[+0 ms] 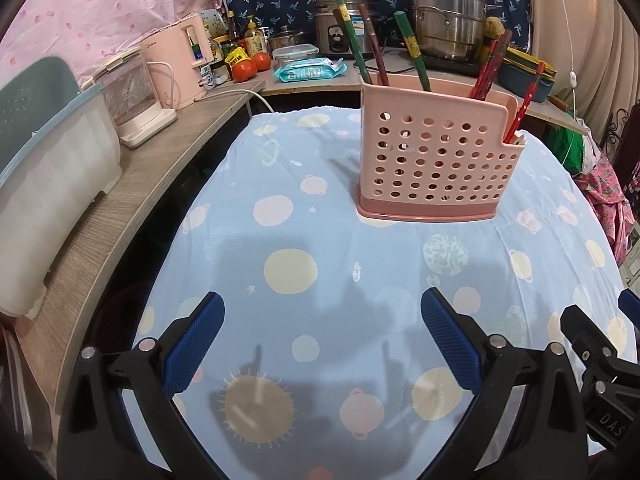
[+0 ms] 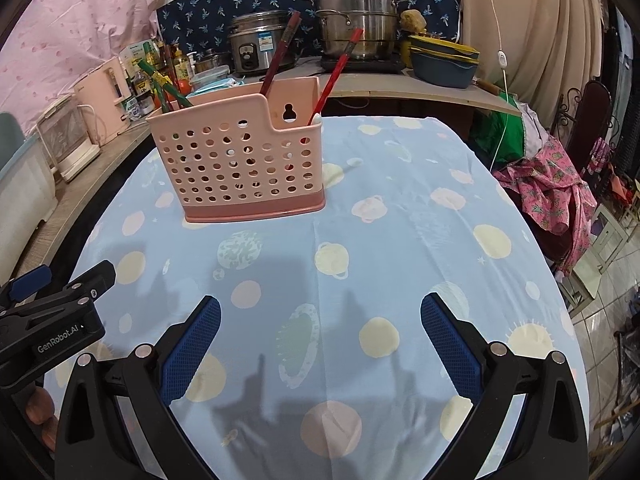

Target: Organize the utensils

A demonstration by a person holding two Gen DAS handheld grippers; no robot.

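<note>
A pink perforated utensil holder stands upright on the blue planet-print tablecloth; it also shows in the right wrist view. Green chopsticks and dark red ones stick out of its left compartment, bright red ones out of the right. In the right wrist view the red chopsticks lean right and the green ones lean left. My left gripper is open and empty, well short of the holder. My right gripper is open and empty too.
A wooden counter runs along the left with a white bin, a clear steamer and a pink kettle. Steel pots, a rice cooker, tomatoes and stacked dishes stand behind. The table drops off at right toward pink clothing.
</note>
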